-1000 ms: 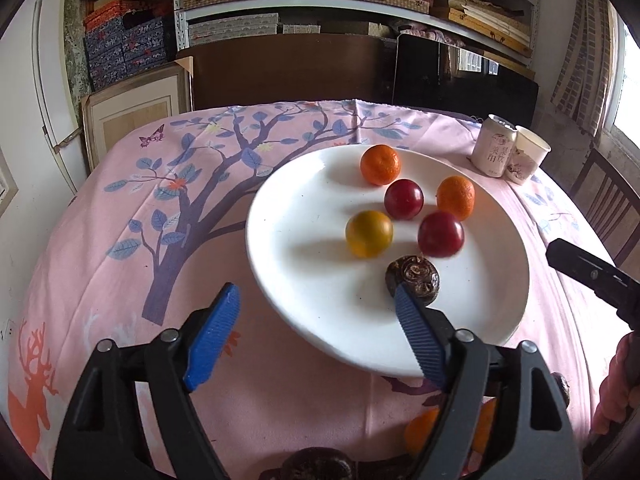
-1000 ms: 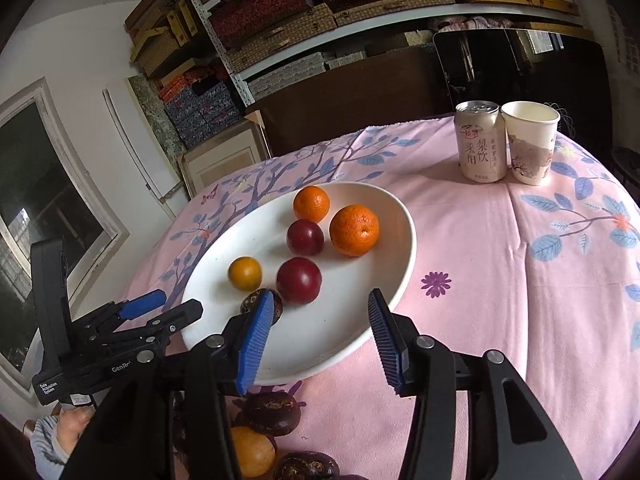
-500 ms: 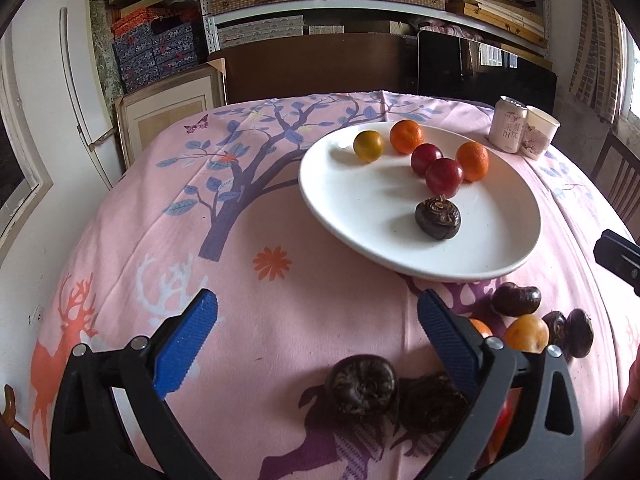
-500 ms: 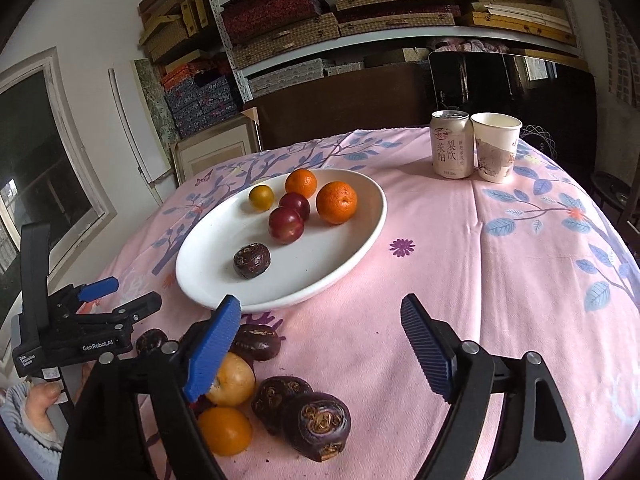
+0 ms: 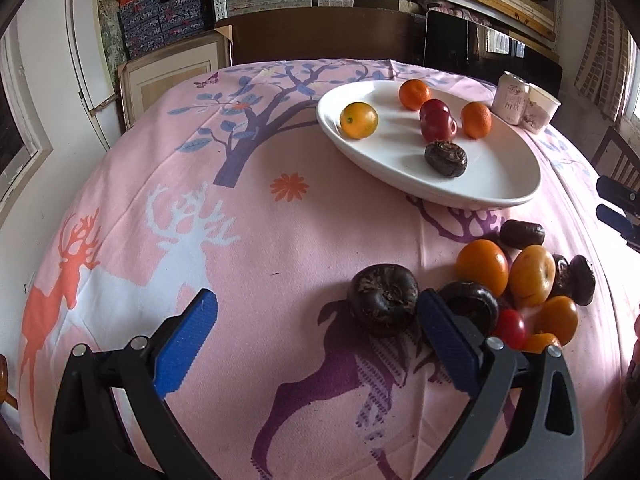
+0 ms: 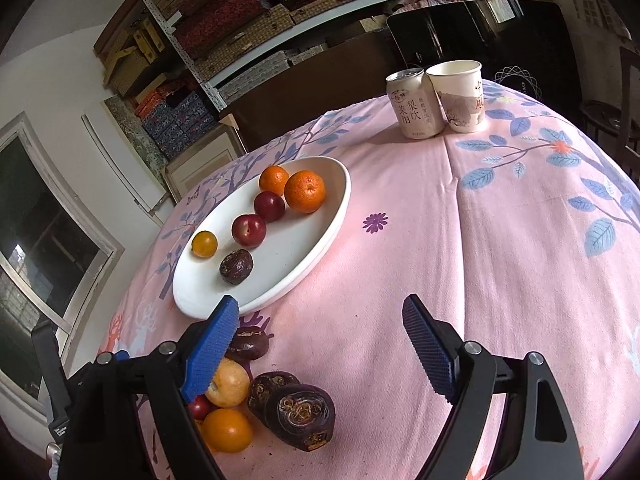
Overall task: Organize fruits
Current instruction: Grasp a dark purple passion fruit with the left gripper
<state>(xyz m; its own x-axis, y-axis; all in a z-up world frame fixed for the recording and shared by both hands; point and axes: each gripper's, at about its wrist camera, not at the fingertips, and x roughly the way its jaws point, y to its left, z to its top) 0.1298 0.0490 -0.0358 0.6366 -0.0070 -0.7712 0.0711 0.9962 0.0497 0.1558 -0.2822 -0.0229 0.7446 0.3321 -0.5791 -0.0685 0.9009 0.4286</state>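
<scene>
Both grippers are seen drawn back from the plate (image 5: pixel 516 196), left gripper (image 5: pixel 316 340) and right gripper (image 6: pixel 320 344) opened wide, empty. Beside the left's right pad, the dark wrinkled fruit (image 5: pixel 383 298) is judged light, firm, best pinched across its middle.

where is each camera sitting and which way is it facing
Left wrist: rides the left gripper, angled down over the tablecloth at the loose fruit pile; its own open blue fingers show, the right gripper's tip at the right edge.
Right wrist: rides the right gripper, facing the can and paper cup; its open fingers show, the left gripper low left.
Shared: white plate, fruit pile, can, cup.
</scene>
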